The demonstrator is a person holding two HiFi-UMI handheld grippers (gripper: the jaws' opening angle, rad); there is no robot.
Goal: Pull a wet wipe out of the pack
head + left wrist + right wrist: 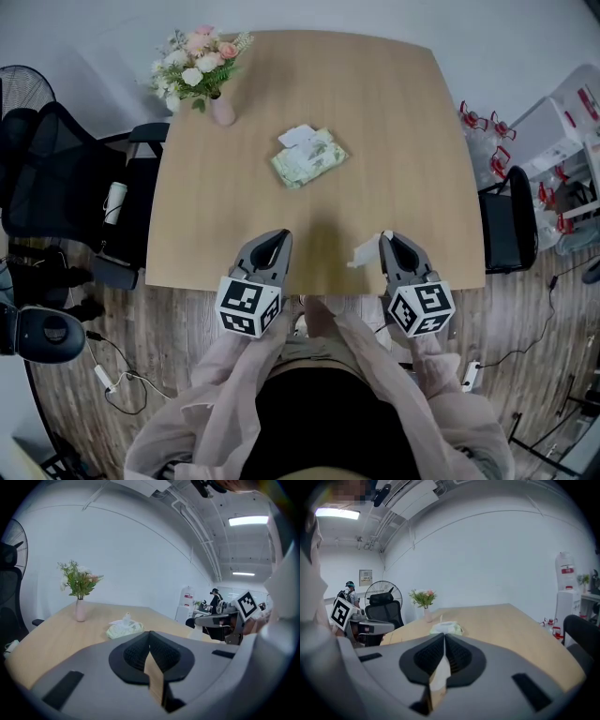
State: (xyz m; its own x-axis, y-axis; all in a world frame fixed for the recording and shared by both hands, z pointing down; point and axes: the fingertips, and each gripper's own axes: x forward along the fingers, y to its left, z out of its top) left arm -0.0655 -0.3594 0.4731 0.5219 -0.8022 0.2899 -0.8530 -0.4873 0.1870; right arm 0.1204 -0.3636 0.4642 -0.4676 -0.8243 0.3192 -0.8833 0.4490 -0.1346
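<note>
The right gripper (392, 248) has its jaws pressed together on a white wet wipe (364, 253). In the right gripper view the wipe shows as a pale strip pinched in the seam between the jaws. From the head view it sticks out to the side over the near edge of the tabletop (394, 141). The left gripper (274, 246) hovers beside it with its jaws closed on nothing. The green pack (309, 157) lies mid-tabletop, well apart from both grippers, near a vase of flowers (222, 111).
</note>
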